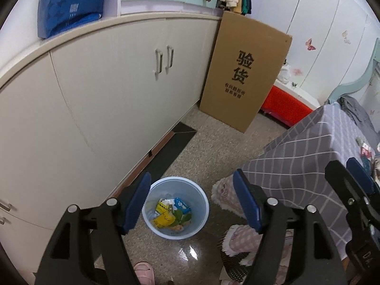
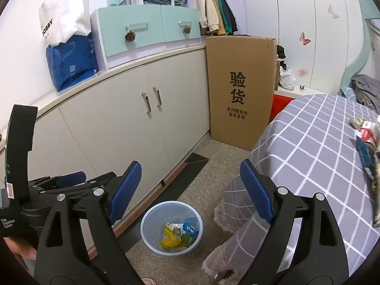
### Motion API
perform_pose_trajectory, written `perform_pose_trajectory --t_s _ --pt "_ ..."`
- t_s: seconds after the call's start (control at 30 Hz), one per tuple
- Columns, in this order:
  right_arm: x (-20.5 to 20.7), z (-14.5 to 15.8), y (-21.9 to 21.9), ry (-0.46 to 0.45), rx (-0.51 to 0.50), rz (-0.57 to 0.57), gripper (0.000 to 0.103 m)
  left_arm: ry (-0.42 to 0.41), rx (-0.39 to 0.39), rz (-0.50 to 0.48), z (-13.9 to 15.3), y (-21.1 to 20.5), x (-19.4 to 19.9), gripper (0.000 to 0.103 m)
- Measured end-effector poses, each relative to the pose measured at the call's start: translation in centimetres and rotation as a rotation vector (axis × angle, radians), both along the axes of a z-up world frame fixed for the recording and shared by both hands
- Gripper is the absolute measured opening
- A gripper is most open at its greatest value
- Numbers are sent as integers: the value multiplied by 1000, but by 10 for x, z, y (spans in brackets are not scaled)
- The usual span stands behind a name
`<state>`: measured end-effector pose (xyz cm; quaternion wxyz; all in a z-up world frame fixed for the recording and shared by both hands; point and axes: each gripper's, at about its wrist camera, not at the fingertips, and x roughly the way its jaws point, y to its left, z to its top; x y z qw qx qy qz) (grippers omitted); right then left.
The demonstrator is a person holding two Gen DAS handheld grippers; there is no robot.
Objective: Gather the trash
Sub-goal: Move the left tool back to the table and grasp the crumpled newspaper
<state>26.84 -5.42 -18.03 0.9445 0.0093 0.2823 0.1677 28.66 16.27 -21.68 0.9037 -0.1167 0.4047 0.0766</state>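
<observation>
Hovering over the floor beside the table, both grippers tilt downward toward the bin. The cream cabinet run (image 1: 106, 90) fills the left of both views, 2 door handles near its middle. A tall cardboard box (image 1: 242, 71) with printed characters stands upright at the cabinet's far end, long axis vertical. The table with a grey checked cloth (image 2: 320, 147) takes the right side, wrappers (image 2: 367, 140) lying near its far right edge.

Left gripper (image 1: 192, 201): jaws spread wide, nothing between the blue pads (image 1: 136, 204), bin framed in the gap. Right gripper (image 2: 190, 190): jaws also spread apart, holding nothing; it sits just right of the left gripper, whose body shows at the lower left of the right wrist view.

Round translucent blue trash bin (image 1: 175, 207) stands upright on the speckled floor, mouth up, near the cabinet base and just beside the hanging cloth corner. Inside: yellow, blue and green packets (image 1: 173, 213) piled on the bottom, no clear common axis. Pink slipper (image 1: 143, 272) at the bottom edge.
</observation>
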Motion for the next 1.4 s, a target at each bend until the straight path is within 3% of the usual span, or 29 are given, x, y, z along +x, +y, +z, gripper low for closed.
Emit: perform_pose_trajectory --t_s 0.33,0.63,1.03,1.2,1.4 --pt "-24 31 -57 -57 31 -66 84 -106 30 -92 47 -58 -17 74" --pt "-42 53 -148 -81 61 -195 85 -149 52 -270 72 -152 -11 74" --pt "-51 50 -294 -62 112 -459 85 -147 87 -537 69 -289 17 74" --pt "-51 39 -330 -39 135 -512 86 -134 96 -654 56 -336 34 74" --pt "-48 30 -347 -21 148 -517 86 -132 120 -759 46 -365 45 75"
